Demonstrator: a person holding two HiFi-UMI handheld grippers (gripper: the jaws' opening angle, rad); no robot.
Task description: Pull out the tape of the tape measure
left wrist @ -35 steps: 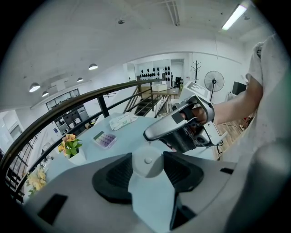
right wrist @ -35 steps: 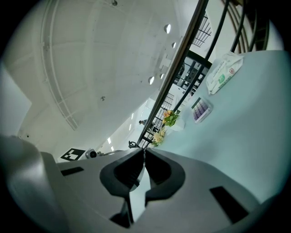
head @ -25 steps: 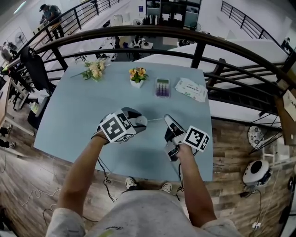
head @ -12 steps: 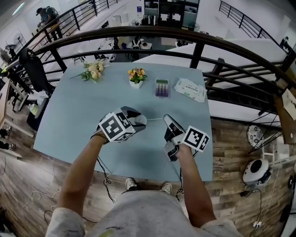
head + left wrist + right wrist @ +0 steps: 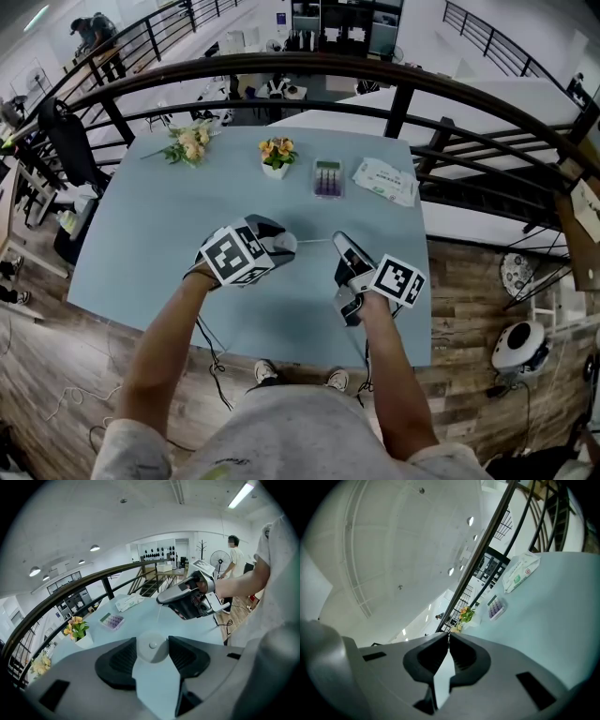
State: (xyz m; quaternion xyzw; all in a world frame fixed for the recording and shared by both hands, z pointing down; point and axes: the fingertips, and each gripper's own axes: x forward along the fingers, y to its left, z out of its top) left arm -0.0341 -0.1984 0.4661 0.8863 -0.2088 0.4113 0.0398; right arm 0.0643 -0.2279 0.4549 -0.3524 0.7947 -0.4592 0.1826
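A round white tape measure (image 5: 286, 247) sits between the pads of my left gripper (image 5: 277, 243), which is shut on its case just above the blue table (image 5: 150, 225). The left gripper view shows the same case (image 5: 151, 650) pinched between the dark pads (image 5: 123, 660). A thin strip of tape (image 5: 315, 242) runs to the right from the case to the tip of my right gripper (image 5: 339, 240), which is shut on the tape's end. In the left gripper view the tape (image 5: 159, 613) rises toward the right gripper (image 5: 161, 600). In the right gripper view the jaws (image 5: 448, 637) are pressed together.
At the table's far side stand a small pot of orange flowers (image 5: 278, 156), a loose flower bunch (image 5: 192, 141), a purple box (image 5: 329, 177) and a white packet (image 5: 385, 182). A dark railing (image 5: 403, 84) curves behind the table. The table's near edge runs just below my hands.
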